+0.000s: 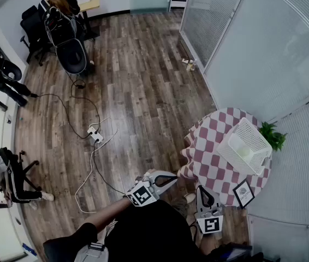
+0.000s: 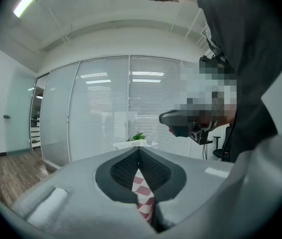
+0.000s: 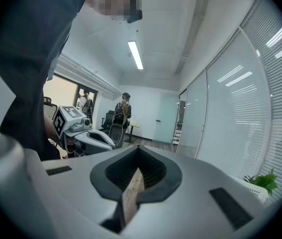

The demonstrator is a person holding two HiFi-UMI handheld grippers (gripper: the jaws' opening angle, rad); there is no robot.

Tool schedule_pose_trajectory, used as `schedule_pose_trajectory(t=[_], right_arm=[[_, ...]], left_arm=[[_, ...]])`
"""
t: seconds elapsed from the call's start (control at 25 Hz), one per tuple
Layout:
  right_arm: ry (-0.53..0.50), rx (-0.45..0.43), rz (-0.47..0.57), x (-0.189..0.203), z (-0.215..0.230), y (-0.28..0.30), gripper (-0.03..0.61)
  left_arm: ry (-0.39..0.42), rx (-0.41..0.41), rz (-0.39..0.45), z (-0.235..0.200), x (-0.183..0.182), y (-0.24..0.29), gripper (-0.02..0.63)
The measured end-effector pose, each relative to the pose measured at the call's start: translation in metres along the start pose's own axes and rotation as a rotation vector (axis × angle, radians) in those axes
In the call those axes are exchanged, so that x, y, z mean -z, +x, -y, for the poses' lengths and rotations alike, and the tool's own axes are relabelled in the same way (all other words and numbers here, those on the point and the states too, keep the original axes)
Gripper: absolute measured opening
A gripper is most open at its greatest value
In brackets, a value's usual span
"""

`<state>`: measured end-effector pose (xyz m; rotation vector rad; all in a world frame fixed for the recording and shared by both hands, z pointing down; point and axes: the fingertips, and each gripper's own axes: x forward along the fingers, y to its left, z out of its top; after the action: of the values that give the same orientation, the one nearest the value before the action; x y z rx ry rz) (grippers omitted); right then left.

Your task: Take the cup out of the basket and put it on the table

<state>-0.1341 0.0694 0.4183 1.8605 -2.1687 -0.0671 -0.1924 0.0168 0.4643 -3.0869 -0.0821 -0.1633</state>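
The cup (image 1: 245,153) shows only as a pale shape, not clear. It lies inside the white basket (image 1: 255,135), which stands on the round table (image 1: 209,146) w/ a red-white checked cloth. A green plant (image 1: 274,135) is just beside the basket, and a small framed picture (image 1: 243,193) is at the table's near edge. The left gripper (image 1: 170,178) and right gripper (image 1: 202,190) are both apart from the basket – the jaws of each are closed together, w/ nothing held. A power strip (image 1: 95,135) w/ cables lies on the wood floor (image 1: 143,64).
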Motion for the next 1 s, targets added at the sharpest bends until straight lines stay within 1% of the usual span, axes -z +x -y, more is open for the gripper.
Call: schedule_pose_trajectory(t=[0.12,0.2,0.24,0.32,0.4,0.52,0.72,0.88,1.0], right_arm=[[-0.012,-0.031,-0.006,0.002,0.002,0.007,0.008],[-0.002,-0.057,0.0,0.002,-0.002,0.009,0.009],[-0.006,-0.071,-0.009,0.003,-0.006,0.008,0.009],[-0.033,-0.072,-0.066,0.013,-0.013,0.006,0.009],[-0.038,-0.03,-0.104,0.021,-0.015,0.004,0.009],[0.003,0.024,-0.105,0.026,-0.012,0.0,0.009],[0.023,0.044,-0.07,0.029,-0.009,-0.005,0.009],[0.053,0.108,-0.06,0.033,-0.006,-0.017,0.009],[0.026,0.159,-0.092,0.041,0.001,-0.031,0.009]], left_arm=[[-0.007,-0.027,0.0,-0.009,0.001,0.004,0.006],[-0.019,-0.029,0.005,-0.01,0.0,0.005,0.006],[-0.023,-0.023,0.007,-0.008,-0.001,0.006,0.006],[-0.021,-0.003,0.01,-0.002,-0.002,0.009,0.006],[-0.015,0.018,0.012,0.004,-0.003,0.012,0.006],[-0.011,0.038,0.018,0.01,-0.006,0.013,0.006],[-0.016,0.062,0.009,0.021,-0.004,0.02,0.006],[-0.038,0.097,-0.005,0.034,0.001,0.025,0.006],[-0.062,0.124,0.009,0.046,-0.005,0.031,0.006]])
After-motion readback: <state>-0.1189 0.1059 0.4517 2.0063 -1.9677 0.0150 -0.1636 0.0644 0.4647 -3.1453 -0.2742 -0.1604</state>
